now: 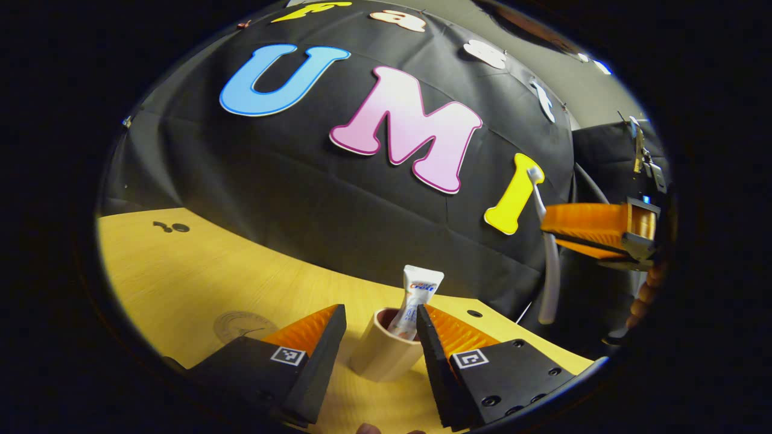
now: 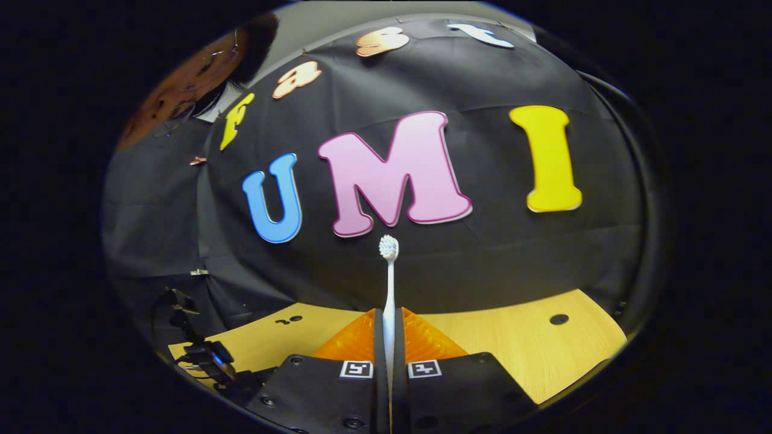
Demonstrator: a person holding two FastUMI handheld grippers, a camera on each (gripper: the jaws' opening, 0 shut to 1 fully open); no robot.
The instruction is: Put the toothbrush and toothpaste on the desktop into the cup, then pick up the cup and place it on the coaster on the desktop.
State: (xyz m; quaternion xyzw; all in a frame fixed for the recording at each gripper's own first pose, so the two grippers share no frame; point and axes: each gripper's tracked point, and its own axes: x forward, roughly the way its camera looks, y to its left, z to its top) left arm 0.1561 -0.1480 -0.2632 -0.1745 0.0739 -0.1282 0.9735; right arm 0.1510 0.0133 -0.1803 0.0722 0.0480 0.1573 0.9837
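Toothpaste in the cup, toothbrush clamped and held off the desktop.

In the left gripper view, the left gripper sits low over the wooden desktop with its fingers apart, one on each side of the beige cup without clearly touching it; the cup stands near the desktop's near edge, and the white toothpaste tube leans in it, cap end down, crimped end sticking up. A round coaster lies flat to the left of the cup. At the right, the right gripper hangs level above the desktop's edge. In the right gripper view, its fingers are pressed together on the white toothbrush, which stands upright, bristles at the top.
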